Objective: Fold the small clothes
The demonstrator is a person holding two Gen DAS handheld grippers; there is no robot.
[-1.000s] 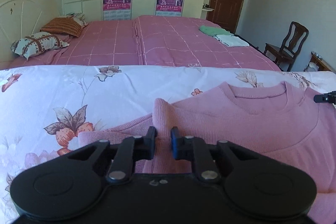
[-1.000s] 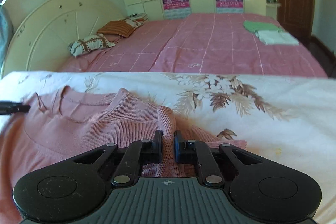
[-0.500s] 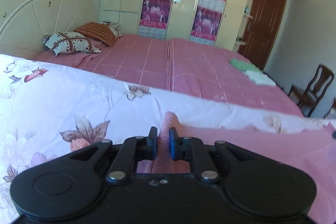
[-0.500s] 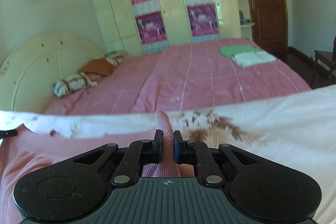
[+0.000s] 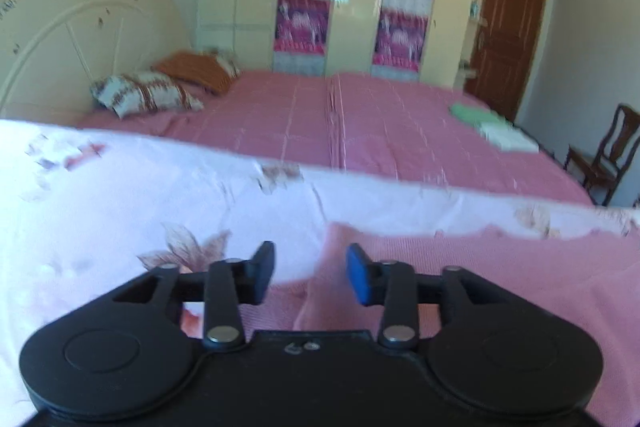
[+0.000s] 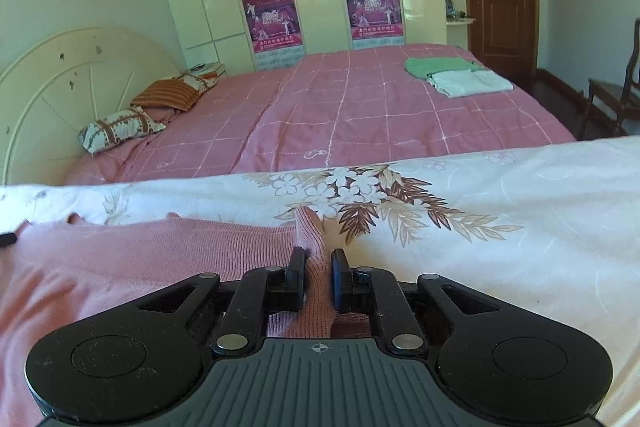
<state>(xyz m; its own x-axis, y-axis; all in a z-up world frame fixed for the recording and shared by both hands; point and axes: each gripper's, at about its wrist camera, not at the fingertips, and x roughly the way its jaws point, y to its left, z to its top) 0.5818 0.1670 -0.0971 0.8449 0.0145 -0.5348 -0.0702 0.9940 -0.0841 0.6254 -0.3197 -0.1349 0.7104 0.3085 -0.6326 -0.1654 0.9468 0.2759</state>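
Note:
A pink knit sweater (image 5: 480,267) lies on the floral sheet (image 5: 120,207) of the near bed, its far edge a straight folded line. My left gripper (image 5: 310,269) hovers over the sweater's left corner. Its jaws are opening and stand well apart, with no cloth pinched between them. In the right wrist view the sweater (image 6: 160,255) stretches leftward. My right gripper (image 6: 319,277) has a raised ridge of the sweater's right edge between its pads. Those jaws are opening, though the pads still touch the cloth.
Beyond the floral sheet (image 6: 500,211) lies a pink checked bed (image 6: 360,115) with pillows (image 6: 120,131) at the headboard. Folded green and white clothes (image 6: 460,77) sit on its far right. A wooden chair (image 5: 604,155) and a brown door (image 5: 508,27) stand to the right.
The left jaws have sprung apart and let go of the sweater fold, which now lies flat. The neckline seen a second ago is out of view. The right gripper keeps its fold.

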